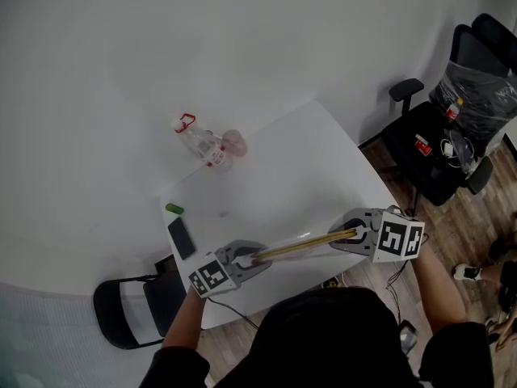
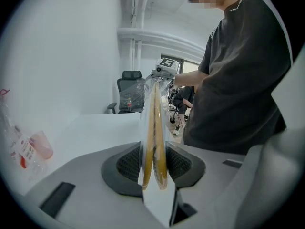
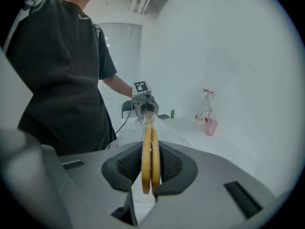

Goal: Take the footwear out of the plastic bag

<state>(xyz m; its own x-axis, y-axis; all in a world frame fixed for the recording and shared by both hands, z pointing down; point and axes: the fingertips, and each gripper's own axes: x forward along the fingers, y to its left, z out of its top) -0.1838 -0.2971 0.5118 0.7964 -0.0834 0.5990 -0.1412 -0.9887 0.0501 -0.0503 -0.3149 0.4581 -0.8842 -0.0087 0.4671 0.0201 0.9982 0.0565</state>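
**Bagged footwear strung between both grippers**

The left gripper (image 1: 252,259) and right gripper (image 1: 349,234) face each other over the near edge of the white table (image 1: 283,176). The footwear (image 1: 303,247), a flat yellow pair inside the clear plastic bag (image 3: 125,134), bridges the gap between them, with one end in each gripper. On both grippers the jaws are drawn in narrow. Their pads press the bagged soles from either side, gripping through the film.

Head view only: the whole span from gripper to gripper, and a folding chair (image 1: 133,309) below the left gripper.

Gripper views only: the two soles seen edge-on, lying side by side between the pads, with film flaring off them.

Right gripper view: a phone (image 3: 163,117), a bottle (image 3: 204,109) and a pink cup (image 3: 211,126) stand on the table beyond the left gripper.

Left gripper view: an office chair (image 2: 129,90) stands behind the right gripper.
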